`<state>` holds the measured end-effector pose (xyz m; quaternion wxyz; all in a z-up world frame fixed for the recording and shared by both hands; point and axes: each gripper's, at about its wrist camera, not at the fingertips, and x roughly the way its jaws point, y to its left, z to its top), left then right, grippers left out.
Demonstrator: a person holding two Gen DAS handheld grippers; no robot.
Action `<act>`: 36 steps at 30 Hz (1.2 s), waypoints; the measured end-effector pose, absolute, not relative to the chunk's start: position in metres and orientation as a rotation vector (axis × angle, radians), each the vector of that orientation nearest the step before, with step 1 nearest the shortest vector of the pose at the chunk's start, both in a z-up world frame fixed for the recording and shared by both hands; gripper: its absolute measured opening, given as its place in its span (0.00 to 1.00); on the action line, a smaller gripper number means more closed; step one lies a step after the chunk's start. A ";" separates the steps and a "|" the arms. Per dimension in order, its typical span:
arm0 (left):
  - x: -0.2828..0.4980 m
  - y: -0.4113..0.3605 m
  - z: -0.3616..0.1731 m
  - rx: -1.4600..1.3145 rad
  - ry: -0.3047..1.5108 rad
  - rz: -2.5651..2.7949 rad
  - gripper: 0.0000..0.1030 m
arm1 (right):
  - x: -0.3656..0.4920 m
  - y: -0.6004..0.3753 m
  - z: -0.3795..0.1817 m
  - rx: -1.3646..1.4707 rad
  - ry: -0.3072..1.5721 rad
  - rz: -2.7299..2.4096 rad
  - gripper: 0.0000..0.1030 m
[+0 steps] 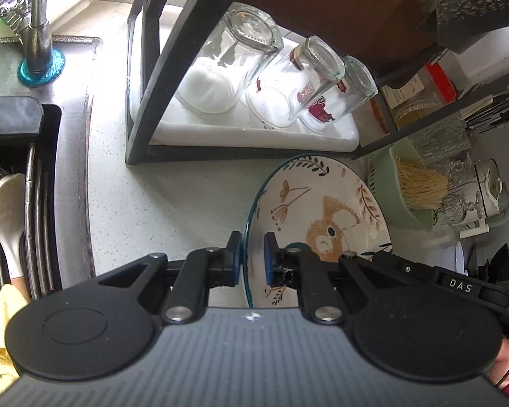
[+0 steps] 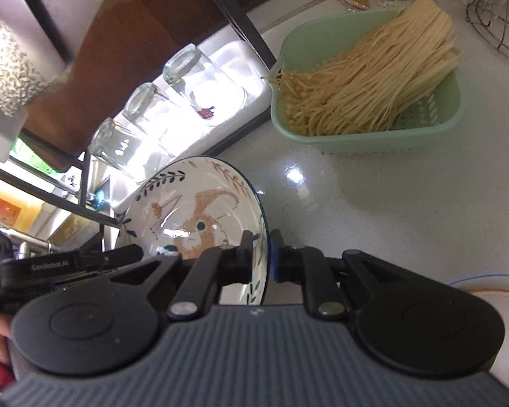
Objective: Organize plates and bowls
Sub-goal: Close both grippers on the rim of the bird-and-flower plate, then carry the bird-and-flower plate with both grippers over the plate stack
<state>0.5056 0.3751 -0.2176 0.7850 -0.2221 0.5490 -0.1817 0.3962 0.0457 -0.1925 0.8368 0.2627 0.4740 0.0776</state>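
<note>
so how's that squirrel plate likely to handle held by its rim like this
The squirrel plate looks like glazed ceramic, so probably stiff but slick and chip-prone. The left tongs and right tongs each straddle only its rim, so it may pivot if one side slackens. It probably weighs a fair bit.

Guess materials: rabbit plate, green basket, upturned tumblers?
Rabbit plate: looks like glazed ceramic, with glossy highlights over a painted rabbit and leaf pattern, dark rim. Green basket: probably matte moulded plastic, given the slotted wall and soft rounded corners. Tumblers: clear glass, see-through with thick bright bases; some carry red print.
</note>
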 end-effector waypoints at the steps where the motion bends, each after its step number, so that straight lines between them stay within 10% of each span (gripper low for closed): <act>1: 0.505 0.374 -0.216 -0.487 1.186 -0.392 0.14 | 0.393 0.043 -0.190 0.566 1.001 0.169 0.13; 36: 0.373 0.240 -0.134 -0.579 1.047 -0.308 0.14 | 0.275 -0.107 -0.139 0.560 0.870 0.401 0.13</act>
